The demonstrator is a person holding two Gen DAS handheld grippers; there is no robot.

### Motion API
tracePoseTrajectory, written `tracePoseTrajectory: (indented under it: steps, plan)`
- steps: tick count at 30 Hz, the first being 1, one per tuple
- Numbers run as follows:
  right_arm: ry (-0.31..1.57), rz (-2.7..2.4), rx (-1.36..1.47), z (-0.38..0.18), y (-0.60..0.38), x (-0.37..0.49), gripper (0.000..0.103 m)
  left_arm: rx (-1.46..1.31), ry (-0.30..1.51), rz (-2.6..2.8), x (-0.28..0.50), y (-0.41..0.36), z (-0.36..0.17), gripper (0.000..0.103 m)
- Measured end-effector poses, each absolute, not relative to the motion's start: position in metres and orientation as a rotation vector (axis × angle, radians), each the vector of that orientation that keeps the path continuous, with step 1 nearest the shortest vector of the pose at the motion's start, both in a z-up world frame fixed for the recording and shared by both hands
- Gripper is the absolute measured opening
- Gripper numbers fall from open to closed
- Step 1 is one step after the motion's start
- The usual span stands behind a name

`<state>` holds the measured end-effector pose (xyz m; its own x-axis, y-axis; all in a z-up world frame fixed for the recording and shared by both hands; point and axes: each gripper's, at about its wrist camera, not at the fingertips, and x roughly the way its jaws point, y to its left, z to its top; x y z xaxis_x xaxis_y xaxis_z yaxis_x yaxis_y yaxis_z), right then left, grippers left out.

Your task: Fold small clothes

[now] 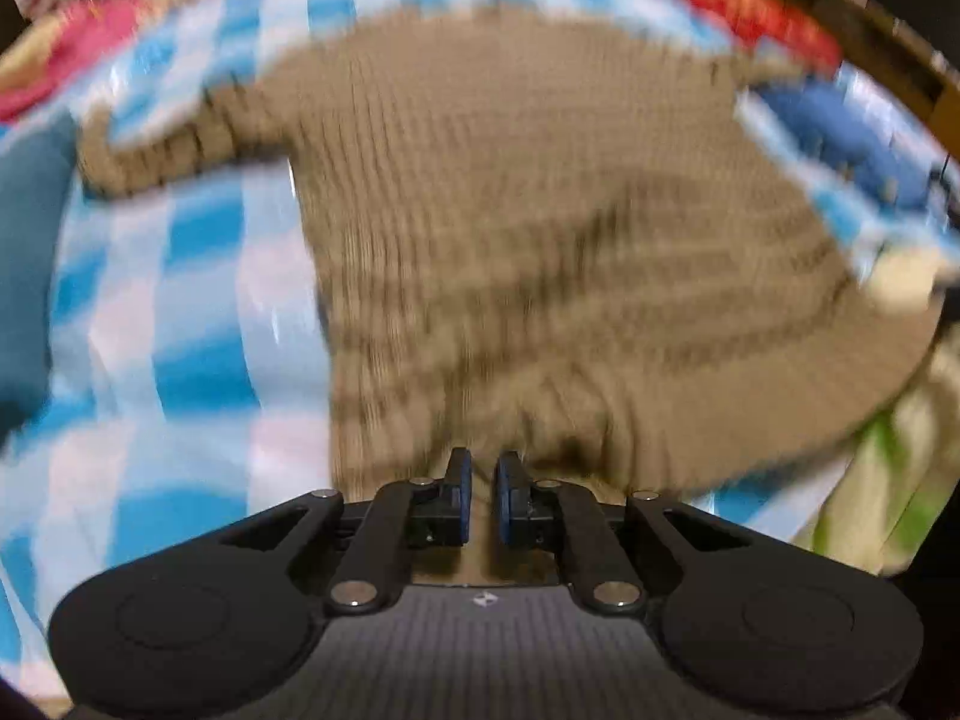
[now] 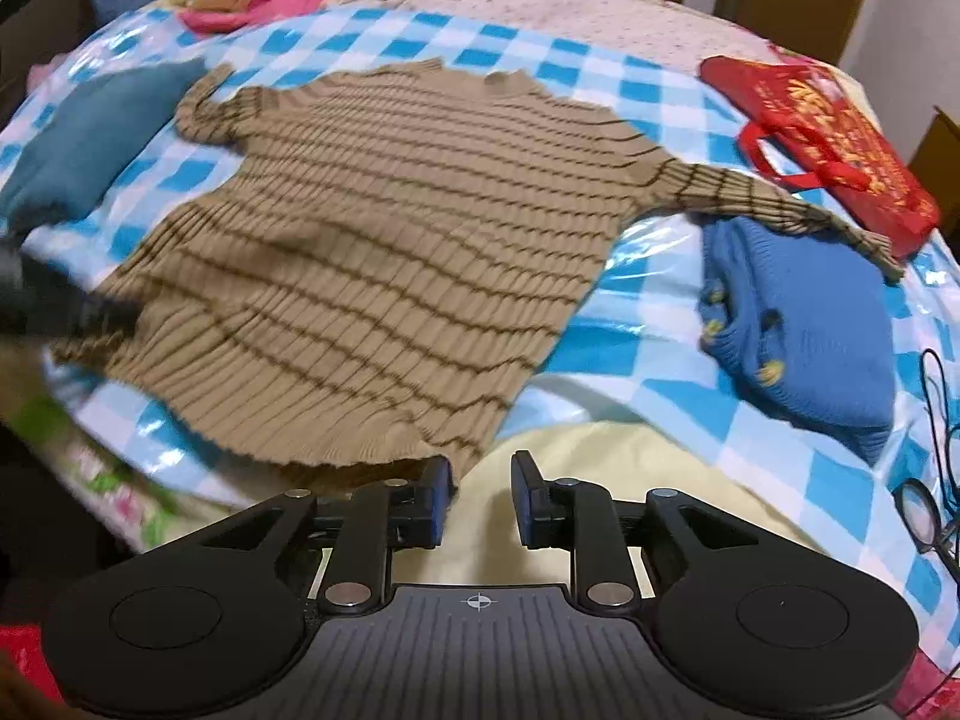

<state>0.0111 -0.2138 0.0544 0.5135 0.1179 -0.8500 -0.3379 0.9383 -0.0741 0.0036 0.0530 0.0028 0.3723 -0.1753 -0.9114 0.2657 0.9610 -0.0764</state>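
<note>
Right wrist view — right gripper [image 2: 480,489] angled steeply down, just off sweater [image 2: 372,252] hem.

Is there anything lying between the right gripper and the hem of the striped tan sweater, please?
Nothing visible does. The right gripper sits open just off the near hem of the tan sweater, over bare cream bedding. The blue knit lies apart, to the right.
</note>
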Motion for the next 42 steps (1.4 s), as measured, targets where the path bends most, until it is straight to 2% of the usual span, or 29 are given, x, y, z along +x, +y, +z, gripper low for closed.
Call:
tracePoseTrajectory:
  steps: [4,7,14,16,22,30,38,42]
  plan:
    - [0.988,0.249,-0.213,0.055,-0.22,0.024,0.025,0.105,1.168,-0.321,-0.005,0.054,0.009,0.022]
    - [0.978,0.235,-0.207,0.057,-0.224,0.03,0.032,0.112,1.153,-0.357,-0.012,0.052,0.021,0.023]
    - [0.976,0.243,-0.202,0.068,-0.236,0.017,0.033,0.097,1.031,-0.459,-0.015,0.037,0.054,0.026]
    - [0.986,0.239,-0.223,0.07,-0.24,0.008,0.033,0.095,1.023,-0.488,-0.011,0.03,0.054,0.03]
    - [0.987,0.211,-0.107,0.083,-0.263,0.001,0.034,0.149,1.119,-0.567,-0.003,0.005,0.029,0.03]
    - [0.785,-0.04,0.264,0.077,-0.341,0.103,0.034,0.004,0.988,-0.619,0.031,-0.028,0.042,0.031]
    - [0.628,-0.255,0.651,0.026,-0.453,0.206,0.036,0.021,0.895,-0.672,0.088,-0.086,0.038,0.032]
    - [0.582,-0.288,0.72,0.011,-0.478,0.239,0.036,-0.014,0.891,-0.695,0.116,-0.109,0.034,0.032]
